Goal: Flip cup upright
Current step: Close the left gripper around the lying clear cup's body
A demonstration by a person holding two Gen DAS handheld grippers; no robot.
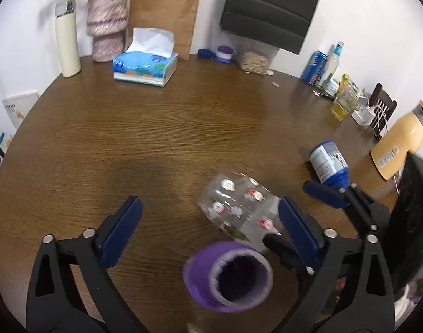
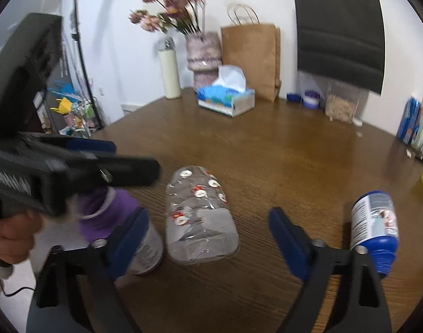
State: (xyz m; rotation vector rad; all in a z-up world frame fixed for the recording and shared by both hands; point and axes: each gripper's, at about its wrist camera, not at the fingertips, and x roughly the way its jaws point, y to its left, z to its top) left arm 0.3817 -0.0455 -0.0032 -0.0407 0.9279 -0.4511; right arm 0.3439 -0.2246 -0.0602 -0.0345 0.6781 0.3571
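Observation:
A clear cup with red and white prints [image 1: 239, 208] lies on its side on the brown table [image 1: 156, 127]; it also shows in the right wrist view [image 2: 200, 216]. A purple cup [image 1: 229, 276] lies on its side near me, its opening facing the left wrist camera; it also shows in the right wrist view [image 2: 111, 213]. My left gripper [image 1: 210, 213] is open, above the purple cup, its right finger beside the clear cup. My right gripper [image 2: 208, 222] is open around the clear cup without touching it.
A blue-capped bottle [image 1: 329, 163] lies on the table to the right. At the back stand a tissue box [image 1: 144, 66], a cream flask [image 1: 67, 38], a vase [image 1: 107, 25], a paper bag [image 1: 164, 14] and a jar [image 1: 254, 58]. Cans, a glass and a yellow flask [image 1: 400, 144] are at the right edge.

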